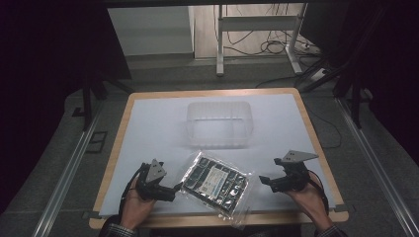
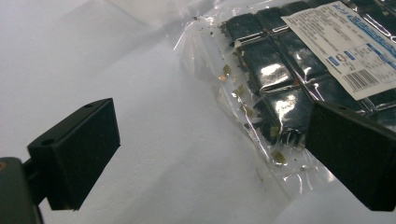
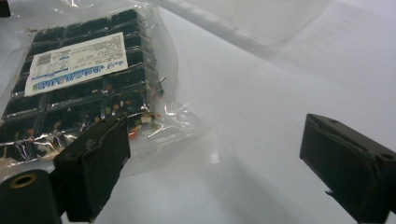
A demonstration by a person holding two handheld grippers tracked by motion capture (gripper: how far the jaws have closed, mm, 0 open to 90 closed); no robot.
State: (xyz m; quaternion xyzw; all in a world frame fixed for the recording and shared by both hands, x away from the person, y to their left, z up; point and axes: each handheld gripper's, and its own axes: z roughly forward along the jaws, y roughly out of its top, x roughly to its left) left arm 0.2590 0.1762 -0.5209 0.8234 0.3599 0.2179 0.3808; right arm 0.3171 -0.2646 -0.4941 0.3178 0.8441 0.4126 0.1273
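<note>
A clear plastic bag (image 1: 215, 180) of dark squares with a white label lies flat near the table's front edge, between the two hands. My left gripper (image 1: 174, 189) sits just left of the bag, open, its jaws wide apart in the left gripper view (image 2: 210, 154), with the bag's (image 2: 299, 79) sealed edge close to the right jaw. My right gripper (image 1: 264, 180) rests to the bag's right, also open (image 3: 215, 163); the bag (image 3: 84, 88) lies beyond its left jaw. Neither gripper holds anything.
A clear, empty plastic tub (image 1: 219, 123) stands behind the bag at mid-table. White paper (image 1: 158, 123) covers the wooden table (image 1: 121, 123). Beyond the table are desk legs and cables (image 1: 267, 47) on the floor.
</note>
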